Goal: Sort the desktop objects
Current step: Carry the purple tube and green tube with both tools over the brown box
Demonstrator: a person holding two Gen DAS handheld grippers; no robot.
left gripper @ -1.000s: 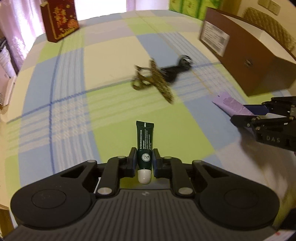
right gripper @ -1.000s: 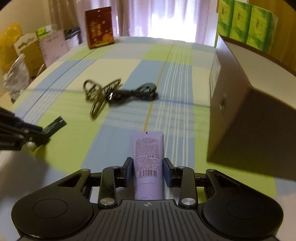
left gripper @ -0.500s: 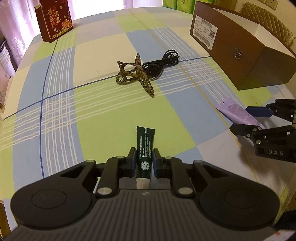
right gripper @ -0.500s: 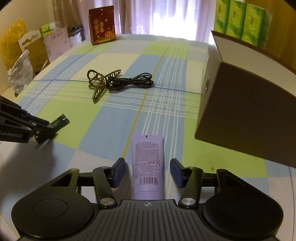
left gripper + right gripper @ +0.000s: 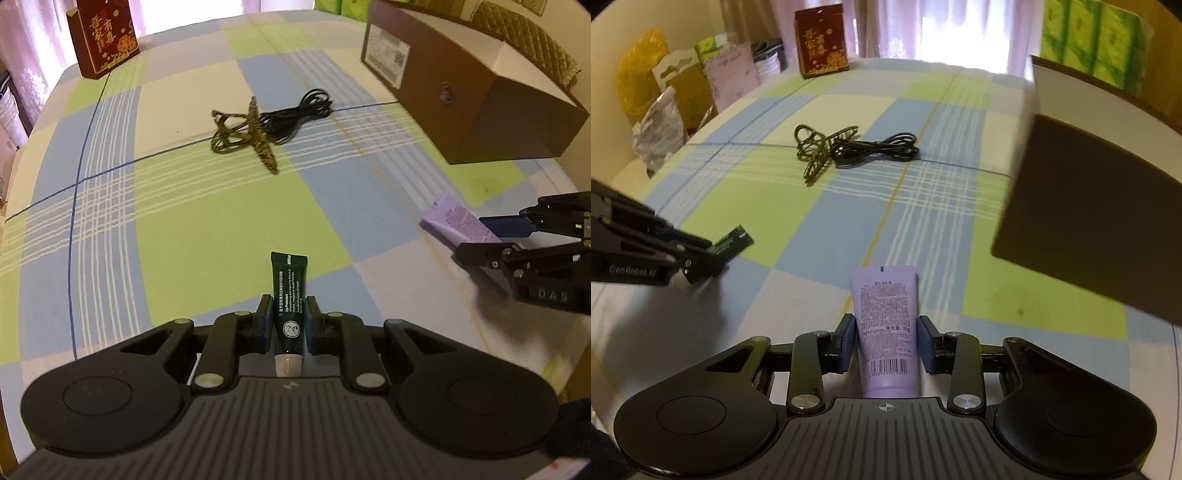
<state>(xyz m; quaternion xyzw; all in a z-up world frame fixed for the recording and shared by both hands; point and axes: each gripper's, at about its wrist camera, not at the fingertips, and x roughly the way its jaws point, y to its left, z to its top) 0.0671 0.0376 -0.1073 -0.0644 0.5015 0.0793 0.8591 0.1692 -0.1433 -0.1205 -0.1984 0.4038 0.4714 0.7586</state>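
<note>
Checked cloth covers the counter (image 5: 207, 229), brown box (image 5: 469, 92) at its far side. Left tool (image 5: 289, 325) pinches the dark green tube (image 5: 289, 291); right tool (image 5: 886, 345) closes lightly on the lilac tube (image 5: 886, 314), both well short of the box. Each looks light, soft, squeezable: hold gently, mid-body.
</note>
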